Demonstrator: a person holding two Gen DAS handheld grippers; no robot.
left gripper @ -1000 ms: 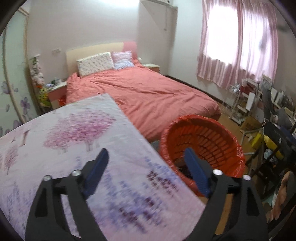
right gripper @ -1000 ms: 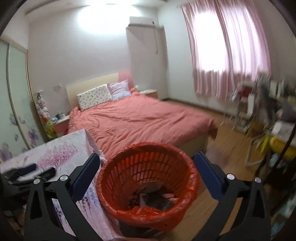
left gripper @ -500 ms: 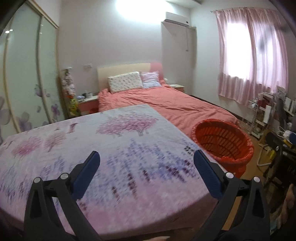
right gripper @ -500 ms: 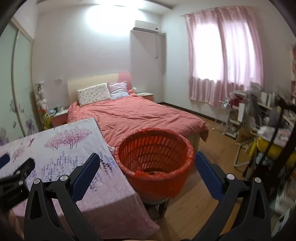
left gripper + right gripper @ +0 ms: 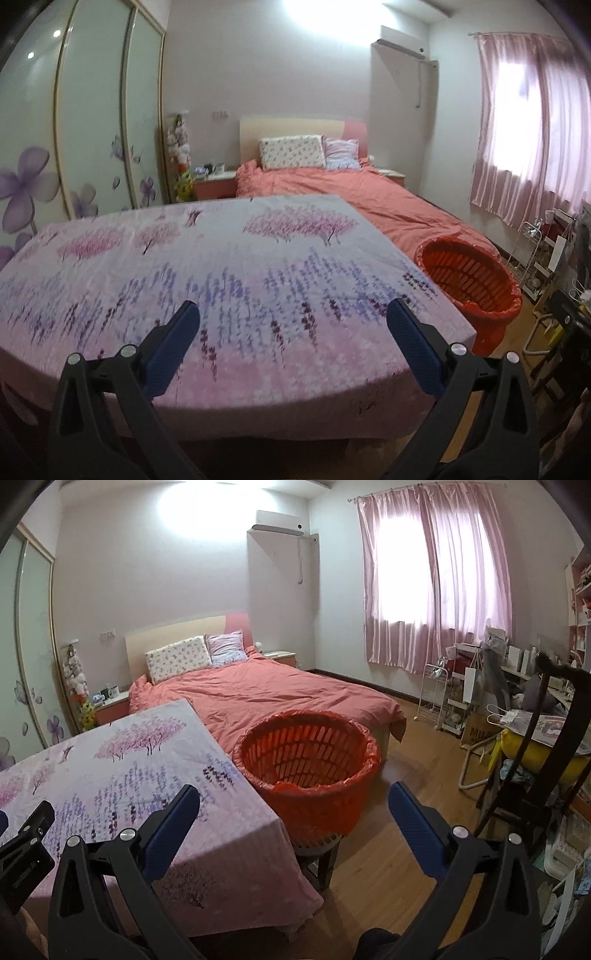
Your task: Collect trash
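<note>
Both jaws wide, basket [image 5: 306, 760] ahead

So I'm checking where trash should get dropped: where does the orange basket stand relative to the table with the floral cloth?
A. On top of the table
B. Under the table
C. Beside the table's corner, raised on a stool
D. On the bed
C: the orange basket sits on a dark stool right beside the corner of the table, in front of the bed.

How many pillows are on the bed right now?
2. A flowered pillow leans on the headboard toward the wardrobe side; a striped pillow sits beside it, toward the window side. More could be hidden behind them.
</note>
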